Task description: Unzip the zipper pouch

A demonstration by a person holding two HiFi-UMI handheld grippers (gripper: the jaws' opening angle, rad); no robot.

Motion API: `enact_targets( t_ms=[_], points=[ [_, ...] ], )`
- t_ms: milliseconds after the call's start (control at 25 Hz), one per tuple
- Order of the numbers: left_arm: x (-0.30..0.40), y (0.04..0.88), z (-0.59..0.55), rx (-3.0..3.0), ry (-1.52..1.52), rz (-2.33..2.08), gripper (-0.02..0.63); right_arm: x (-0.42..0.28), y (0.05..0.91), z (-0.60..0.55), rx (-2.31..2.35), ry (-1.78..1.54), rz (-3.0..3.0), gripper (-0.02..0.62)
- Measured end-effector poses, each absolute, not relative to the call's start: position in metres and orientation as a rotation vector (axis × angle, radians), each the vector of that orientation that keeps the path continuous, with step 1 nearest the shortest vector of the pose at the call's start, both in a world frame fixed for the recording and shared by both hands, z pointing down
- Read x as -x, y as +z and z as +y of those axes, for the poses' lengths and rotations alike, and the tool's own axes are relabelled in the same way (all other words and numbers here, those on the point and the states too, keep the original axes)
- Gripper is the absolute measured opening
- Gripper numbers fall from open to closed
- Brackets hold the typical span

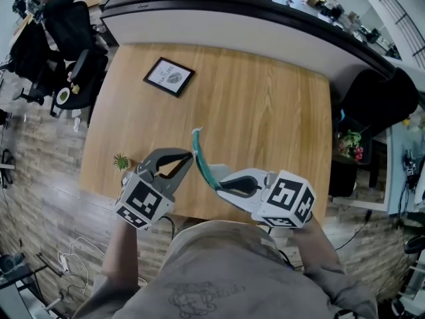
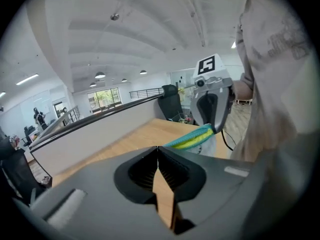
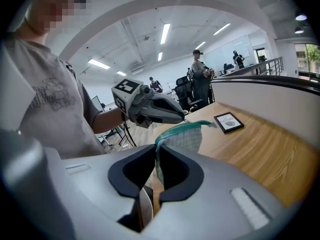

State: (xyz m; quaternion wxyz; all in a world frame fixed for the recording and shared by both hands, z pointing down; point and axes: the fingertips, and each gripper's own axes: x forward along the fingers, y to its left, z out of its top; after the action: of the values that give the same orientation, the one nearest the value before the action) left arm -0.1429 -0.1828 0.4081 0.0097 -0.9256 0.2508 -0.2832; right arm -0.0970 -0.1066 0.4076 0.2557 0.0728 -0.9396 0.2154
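Observation:
The zipper pouch (image 1: 201, 157) is a pale mesh bag with a teal zipper edge, held in the air over the wooden table's (image 1: 265, 111) near edge. My right gripper (image 1: 218, 185) is shut on its lower end; in the right gripper view the mesh (image 3: 186, 140) runs down between the jaws (image 3: 156, 156). My left gripper (image 1: 190, 157) comes in from the left, jaws shut at the teal edge partway up. In the left gripper view the teal-and-yellow strip (image 2: 192, 139) starts right at the closed tips (image 2: 158, 151) and runs to the right gripper (image 2: 216, 130). The zipper pull itself does not show.
A black-framed picture (image 1: 169, 76) lies at the table's far left, and a tiny green plant (image 1: 121, 161) sits by the left edge. Black office chairs (image 1: 66, 58) stand left of the table, a long curved counter (image 1: 265, 18) behind it. People stand far off (image 3: 199, 79).

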Motion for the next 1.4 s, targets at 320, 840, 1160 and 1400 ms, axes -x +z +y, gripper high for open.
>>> enact_targets(
  t_ms=[320,840,1160,1400],
  points=[
    [0.182,0.410,-0.209,2.882,-0.883,1.003,0.005,0.084,0.396,-0.085,-0.114,0.574,-2.574,0.038],
    [0.195,0.397,-0.208,2.820,-0.758,1.241,0.014,0.079,0.380,-0.107,-0.354,0.587,-2.663,0.040],
    [0.211,0.353,-0.205,2.759,-0.497,1.458,0.031,0.075,0.354,-0.140,-0.656,0.616,-2.749,0.040],
    [0.216,0.316,-0.198,2.750,-0.299,1.517,0.021,0.057,0.323,-0.167,-0.967,0.542,-2.802,0.040]
  ],
)
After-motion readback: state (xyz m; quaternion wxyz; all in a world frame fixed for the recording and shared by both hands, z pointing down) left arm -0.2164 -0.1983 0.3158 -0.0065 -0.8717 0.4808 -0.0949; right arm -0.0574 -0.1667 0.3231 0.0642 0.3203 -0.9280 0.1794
